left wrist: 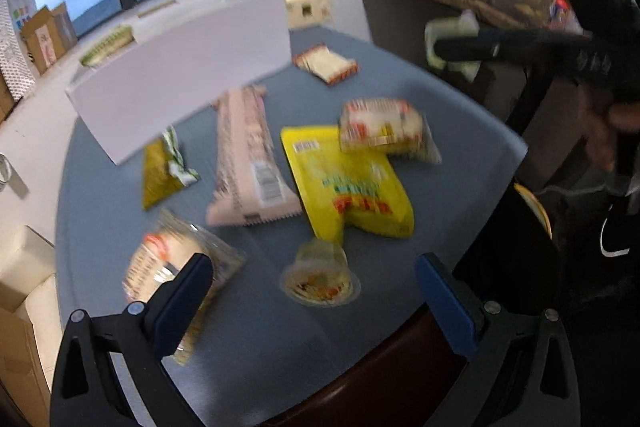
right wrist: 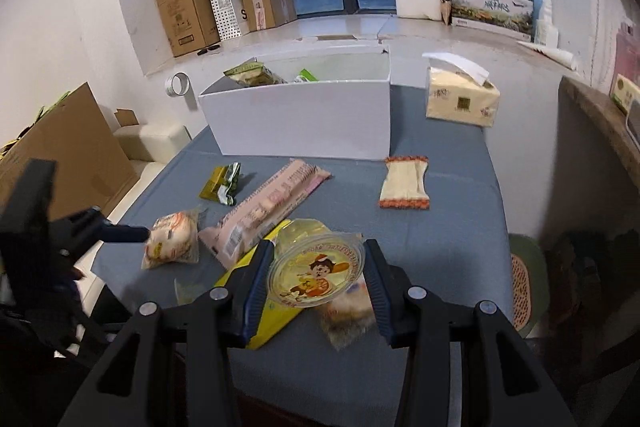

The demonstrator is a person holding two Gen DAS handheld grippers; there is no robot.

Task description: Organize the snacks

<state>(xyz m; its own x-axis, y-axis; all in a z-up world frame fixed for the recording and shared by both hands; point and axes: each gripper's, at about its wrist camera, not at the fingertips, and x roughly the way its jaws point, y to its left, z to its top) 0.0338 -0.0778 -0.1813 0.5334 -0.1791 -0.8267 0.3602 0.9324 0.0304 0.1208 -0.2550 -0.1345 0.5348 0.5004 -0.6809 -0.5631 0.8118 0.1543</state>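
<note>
A: Which step are you working on right now?

B: You are gripping a jelly cup (right wrist: 316, 273) in the right gripper (right wrist: 317, 283); its pads are pressing the cup's sides, and it is hanging above the yellow bag (right wrist: 256, 311). I'd say you are carrying it toward the white box (right wrist: 296, 119) at the far side of the blue table (right wrist: 440, 247), where two packets are already lying inside.

A: And the other hand?

B: You are holding the left gripper (left wrist: 316, 291) spread wide and empty, angled down over a second jelly cup (left wrist: 320, 279), with a wrapped bun (left wrist: 176, 267) under the left finger. That view is blurred, so I cannot tell whether it is touching.

A: What is the next move asking of you?

B: Probably lifting over the box's near wall, then releasing inside.
</note>
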